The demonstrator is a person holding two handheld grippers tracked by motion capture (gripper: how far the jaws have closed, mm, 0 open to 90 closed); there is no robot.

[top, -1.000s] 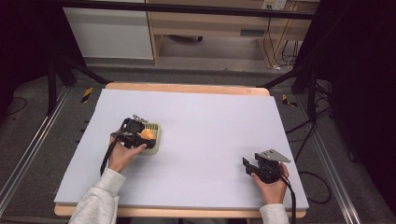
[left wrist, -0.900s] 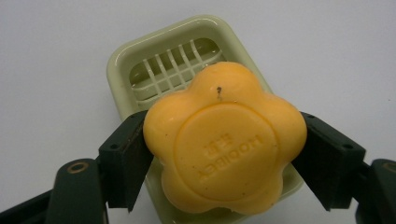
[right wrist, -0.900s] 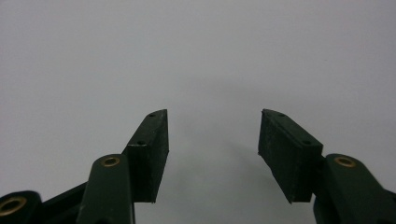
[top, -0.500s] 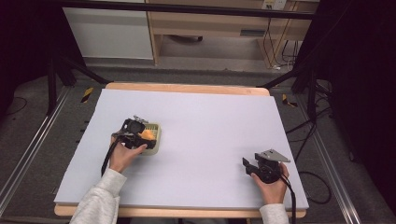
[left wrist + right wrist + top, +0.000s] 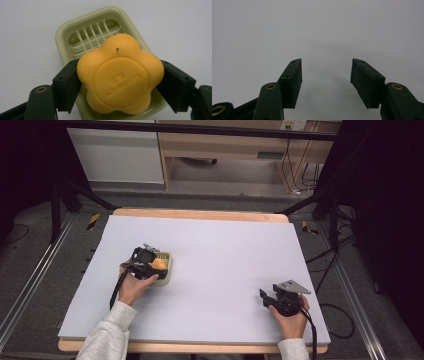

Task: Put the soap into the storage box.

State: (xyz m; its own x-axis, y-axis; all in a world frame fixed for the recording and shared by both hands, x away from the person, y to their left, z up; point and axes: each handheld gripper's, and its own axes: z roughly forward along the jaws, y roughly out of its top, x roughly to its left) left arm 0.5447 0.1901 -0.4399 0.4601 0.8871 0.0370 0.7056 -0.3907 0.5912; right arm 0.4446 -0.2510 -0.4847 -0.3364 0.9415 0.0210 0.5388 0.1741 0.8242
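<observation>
One orange flower-shaped soap bar sits pinched between the two jaws of the left gripper, one jaw pressed against each side. Directly beneath and beyond it lies one pale green soap dish with a slatted floor; the soap hides the dish's near half. The embossed lettering on the soap is hard to read. The dish rests on the white table. Well off to the side, the right gripper rests with jaws spread, nothing between them.

High view looks down on the whole table; both gripper views sit close, facing its white surface
</observation>
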